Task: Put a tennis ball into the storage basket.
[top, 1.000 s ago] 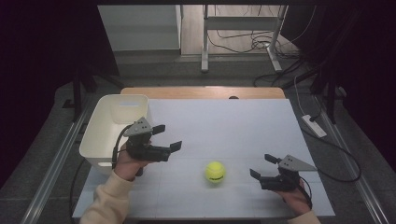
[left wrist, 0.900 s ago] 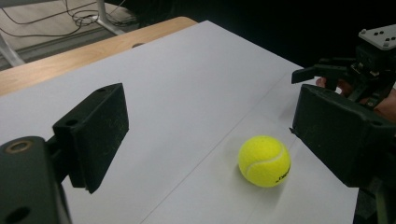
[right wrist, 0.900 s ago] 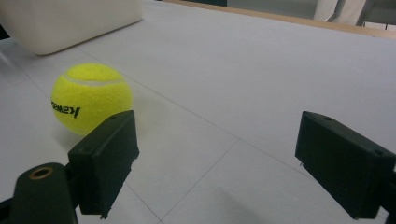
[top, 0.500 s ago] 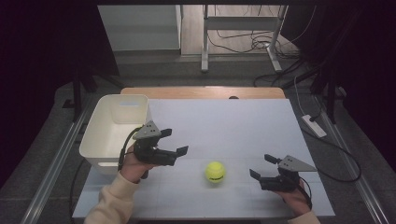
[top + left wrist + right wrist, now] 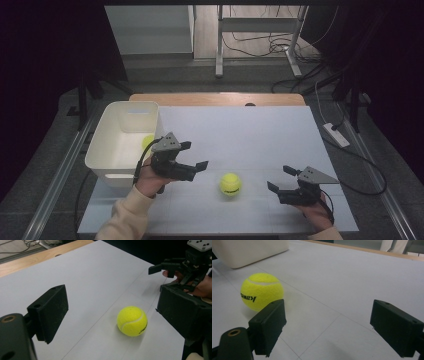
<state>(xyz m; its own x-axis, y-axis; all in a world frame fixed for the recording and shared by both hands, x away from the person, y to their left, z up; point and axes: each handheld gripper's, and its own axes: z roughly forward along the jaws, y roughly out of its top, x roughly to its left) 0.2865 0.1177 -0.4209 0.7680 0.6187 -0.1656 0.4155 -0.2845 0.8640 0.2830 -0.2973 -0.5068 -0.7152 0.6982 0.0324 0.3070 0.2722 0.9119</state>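
tennis ball (image 5: 230, 184) lies on the white table sheet (image 5: 250, 135), between both grippers, touching neither. left gripper (image 5: 195, 156) jaws wide, nothing between them, ball just ahead, path clear. right gripper (image 5: 278, 179) jaws wide, nothing held. white bin (image 5: 112, 150) just behind left gripper, second yellow ball (image 5: 147, 141) inside.

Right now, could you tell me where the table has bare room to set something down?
The far half of the white table, beyond the tennis ball and right of the white bin, is bare. It is crowded along the near edge, between the left gripper and right gripper.
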